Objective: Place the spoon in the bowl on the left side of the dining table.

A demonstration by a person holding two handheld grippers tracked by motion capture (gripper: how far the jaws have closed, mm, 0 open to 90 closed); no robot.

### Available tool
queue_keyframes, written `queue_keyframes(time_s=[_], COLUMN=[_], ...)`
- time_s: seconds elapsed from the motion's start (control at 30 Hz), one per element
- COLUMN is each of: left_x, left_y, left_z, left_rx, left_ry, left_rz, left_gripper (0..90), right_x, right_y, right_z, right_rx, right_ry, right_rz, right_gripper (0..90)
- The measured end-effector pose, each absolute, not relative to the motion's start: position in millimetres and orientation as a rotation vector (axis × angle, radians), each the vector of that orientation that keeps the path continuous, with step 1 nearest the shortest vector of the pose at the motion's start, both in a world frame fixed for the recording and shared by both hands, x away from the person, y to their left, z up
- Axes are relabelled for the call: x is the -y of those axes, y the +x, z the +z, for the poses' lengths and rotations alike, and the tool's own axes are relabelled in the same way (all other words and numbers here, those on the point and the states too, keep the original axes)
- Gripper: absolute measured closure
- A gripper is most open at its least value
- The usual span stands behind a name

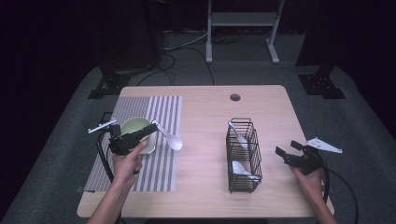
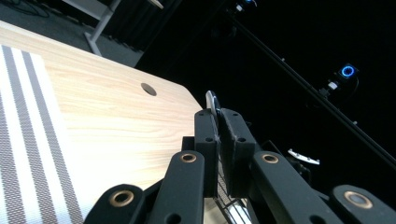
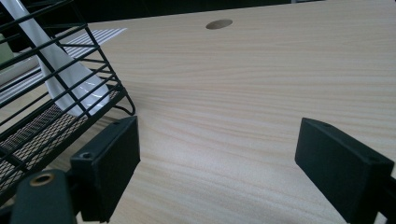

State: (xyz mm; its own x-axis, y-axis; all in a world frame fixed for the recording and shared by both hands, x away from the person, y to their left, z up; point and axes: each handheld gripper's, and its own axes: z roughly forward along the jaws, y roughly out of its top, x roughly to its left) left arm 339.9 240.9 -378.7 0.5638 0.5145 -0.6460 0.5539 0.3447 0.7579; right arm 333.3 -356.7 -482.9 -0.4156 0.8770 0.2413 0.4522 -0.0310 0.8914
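Basket [image 1: 243,156]: two white spoons inside | left gripper [image 1: 152,127] clamps spoon [image 1: 171,138] | right gripper [image 1: 286,148] wide, empty

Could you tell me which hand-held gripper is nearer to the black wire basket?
Right. The right hand-held gripper sits just beside the black wire basket; the left hand-held gripper is across the table.
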Motion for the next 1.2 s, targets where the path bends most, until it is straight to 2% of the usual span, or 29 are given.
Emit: queue_keyframes(time_s=[1.2], left_x=[-285], left_y=[346], left_z=[-374], left_rx=[-1.128], left_ry=[1.196], left_rz=[0.050], left_gripper=[86.1], right_x=[357], right_y=[334], right_z=[-483], right_rx=[-1.854], right_ry=[1.396], right_rz=[1.432], right_gripper=[12.9])
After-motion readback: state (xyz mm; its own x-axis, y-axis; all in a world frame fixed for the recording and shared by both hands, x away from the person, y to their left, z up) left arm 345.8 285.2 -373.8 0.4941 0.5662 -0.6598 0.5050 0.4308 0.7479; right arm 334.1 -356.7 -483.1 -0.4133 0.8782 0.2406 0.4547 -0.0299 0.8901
